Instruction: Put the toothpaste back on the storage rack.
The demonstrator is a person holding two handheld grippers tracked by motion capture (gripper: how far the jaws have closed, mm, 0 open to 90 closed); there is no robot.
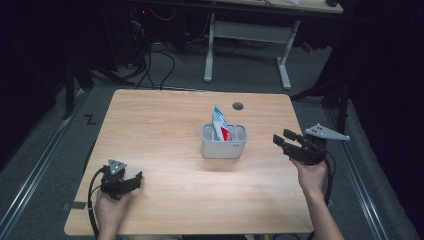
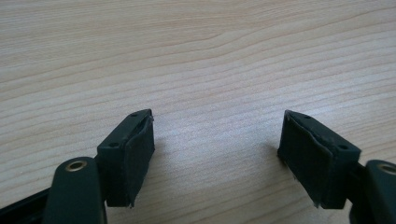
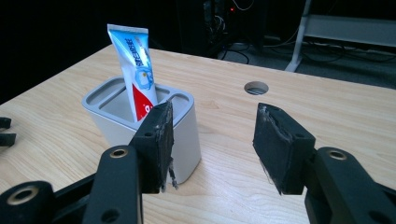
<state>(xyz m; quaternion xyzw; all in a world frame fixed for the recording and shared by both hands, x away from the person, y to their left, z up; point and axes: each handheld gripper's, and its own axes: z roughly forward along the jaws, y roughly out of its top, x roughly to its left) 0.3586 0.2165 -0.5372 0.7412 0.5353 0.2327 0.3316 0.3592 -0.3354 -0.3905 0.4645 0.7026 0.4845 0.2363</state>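
Observation:
A grey holder (image 1: 223, 141) stands near the middle of the wooden table (image 1: 165, 125), with a blue, white and red toothpaste tube (image 1: 219, 123) upright in it. In the right gripper view the holder (image 3: 116, 119) and its tube (image 3: 137, 70) lie just beyond the left jaw. My right gripper (image 1: 281, 140) hovers to the right of the holder, open, nothing between its jaws; it appears again, open, in its own view (image 3: 212, 140). My left gripper (image 1: 134, 178) rests at the table's front left, open and empty, with bare wood between its jaws in the left gripper view (image 2: 217, 144).
A round cable hole (image 1: 238, 106) sits in the table behind the holder. Beyond the table stand a white desk frame (image 1: 250, 45) and loose cables on the floor. Each gripper trails a black cable off the table's front edge.

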